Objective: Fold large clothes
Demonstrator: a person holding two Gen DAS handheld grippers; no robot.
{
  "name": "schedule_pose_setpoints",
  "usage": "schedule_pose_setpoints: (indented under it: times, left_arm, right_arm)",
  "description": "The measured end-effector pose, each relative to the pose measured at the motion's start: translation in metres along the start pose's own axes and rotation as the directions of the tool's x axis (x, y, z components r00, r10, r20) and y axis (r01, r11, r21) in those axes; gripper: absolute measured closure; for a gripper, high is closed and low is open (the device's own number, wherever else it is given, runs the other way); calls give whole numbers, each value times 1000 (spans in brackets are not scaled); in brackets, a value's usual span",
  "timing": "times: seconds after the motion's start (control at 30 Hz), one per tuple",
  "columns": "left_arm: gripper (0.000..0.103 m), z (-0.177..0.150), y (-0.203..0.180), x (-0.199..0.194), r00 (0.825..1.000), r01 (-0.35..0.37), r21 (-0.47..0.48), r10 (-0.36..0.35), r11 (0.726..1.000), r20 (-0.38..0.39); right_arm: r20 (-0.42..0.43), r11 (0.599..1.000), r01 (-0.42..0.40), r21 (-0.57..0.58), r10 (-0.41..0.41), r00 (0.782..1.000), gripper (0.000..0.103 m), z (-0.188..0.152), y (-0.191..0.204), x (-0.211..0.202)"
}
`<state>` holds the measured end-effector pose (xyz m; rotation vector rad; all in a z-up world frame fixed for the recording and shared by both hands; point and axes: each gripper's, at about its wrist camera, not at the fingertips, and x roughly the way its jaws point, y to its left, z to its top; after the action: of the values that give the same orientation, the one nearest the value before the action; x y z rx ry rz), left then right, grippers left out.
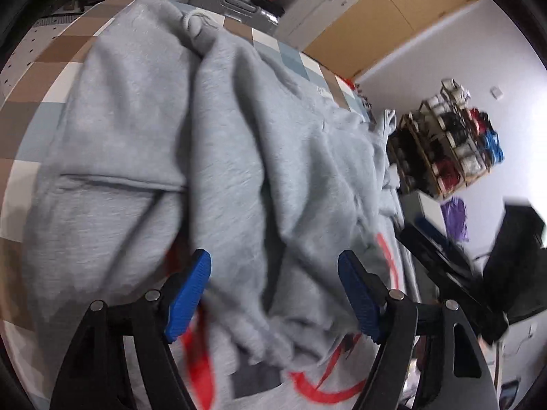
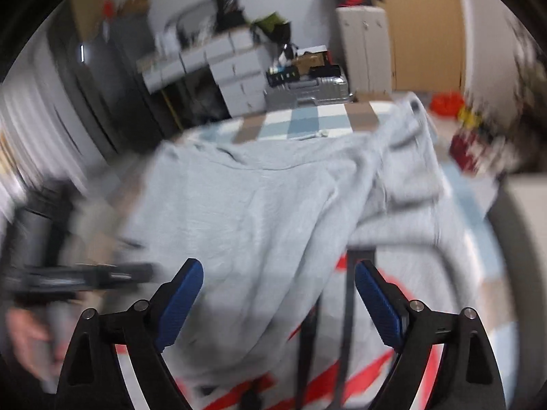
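Grey hoodie (image 1: 212, 157) lies bunched on your checkered bench (image 1: 41, 78), long axis running away from both wide-open, empty tools, left hand-held gripper (image 1: 273, 294) nearer over its fold than right hand-held gripper (image 2: 278, 302).

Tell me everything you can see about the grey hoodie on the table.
The grey hoodie is a large, fleecy-looking sweatshirt lying rumpled and partly folded over itself on a checked tablecloth. A white drawstring shows at the far hood end, a front pocket seam at the left, and red printing near the closer edge. One side hangs off the table's right edge. The left gripper and right gripper both stand open above it, pressing nothing.
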<state>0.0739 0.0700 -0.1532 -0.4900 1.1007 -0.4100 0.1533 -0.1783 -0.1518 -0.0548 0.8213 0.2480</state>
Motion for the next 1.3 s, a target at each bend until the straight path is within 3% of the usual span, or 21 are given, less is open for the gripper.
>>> schedule_pose_setpoints:
  times: [0.1, 0.17, 0.23, 0.33, 0.4, 0.57, 0.67, 0.7, 0.77, 0.8, 0.87, 0.93, 1.03, 1.13, 1.17, 1.2, 1.23, 1.3]
  left_arm:
    - [30, -4, 10, 10, 994, -100, 33, 101, 994, -34]
    - [30, -8, 19, 9, 995, -79, 36, 80, 996, -53]
    - [30, -9, 18, 5, 993, -99, 50, 101, 994, -57]
    - [30, -13, 13, -7, 996, -79, 60, 82, 995, -41]
    - [30, -12, 4, -11, 999, -48, 72, 49, 996, -12]
    - [30, -6, -37, -9, 996, 66, 133, -74, 989, 56]
    - [30, -3, -61, 5, 992, 90, 173, -103, 981, 69]
    - [30, -4, -65, 9, 993, 93, 189, -106, 978, 59]
    - [30, -4, -70, 19, 991, 112, 239, -126, 965, 42]
    - [30, -6, -76, 29, 992, 107, 293, -121, 950, 28]
    - [30, -8, -76, 45, 1000, 17, 349, -15, 937, -7]
    - [30, -11, -66, 67, 996, -14, 364, 45, 931, -76]
    - [30, -10, -57, 67, 998, -2, 385, 28, 923, -62]
    - [30, -7, -53, 62, 997, 16, 386, 13, 922, -75]
    - [30, -9, -49, 56, 997, 20, 382, 11, 924, -80]
    - [30, -9, -47, 53, 996, 24, 372, 8, 928, -84]
    - [30, -7, -47, 50, 997, 23, 361, 7, 932, -82]
    - [30, -5, -46, 45, 997, 4, 350, 23, 937, -74]
  right_arm:
    - [-129, 982, 89, -168, -112, 985, 12, 1, 23, 46]
    - [-215, 974, 103, -202, -147, 965, 13, -9, 24, 71]
    - [-246, 991, 53, -123, -82, 966, 13, -14, 11, 76]
    - [-328, 996, -41, 77, 64, 942, 11, -24, -18, 77]
    - [-363, 994, -72, 84, 98, 927, 12, -26, -26, 70]
    - [-212, 985, -90, 146, 120, 970, 12, -24, -51, 25]
    - [-129, 966, -165, 201, 193, 973, 12, -9, -63, 9]
    - [-105, 948, -209, 238, 239, 965, 11, -2, -67, 10]
    - [-42, 869, -333, 366, 373, 927, 8, 14, -84, 11]
    - [-29, 847, -360, 391, 402, 915, 7, 19, -86, 14]
    - [-16, 791, -430, 435, 484, 875, 6, 30, -91, 26]
    - [-49, 779, -429, 457, 504, 862, 6, 38, -92, 46]
    - [-126, 810, -382, 444, 479, 869, 6, 44, -88, 73]
    - [-280, 889, -276, 365, 388, 878, 6, 48, -69, 103]
    - [-327, 917, -251, 311, 351, 878, 4, 45, -61, 111]
    - [-354, 953, -228, 199, 287, 890, 3, 48, -46, 111]
    - [-421, 980, -179, 83, 197, 885, 3, 51, -29, 114]
    - [-481, 989, -93, -117, 26, 877, 6, 53, -1, 115]
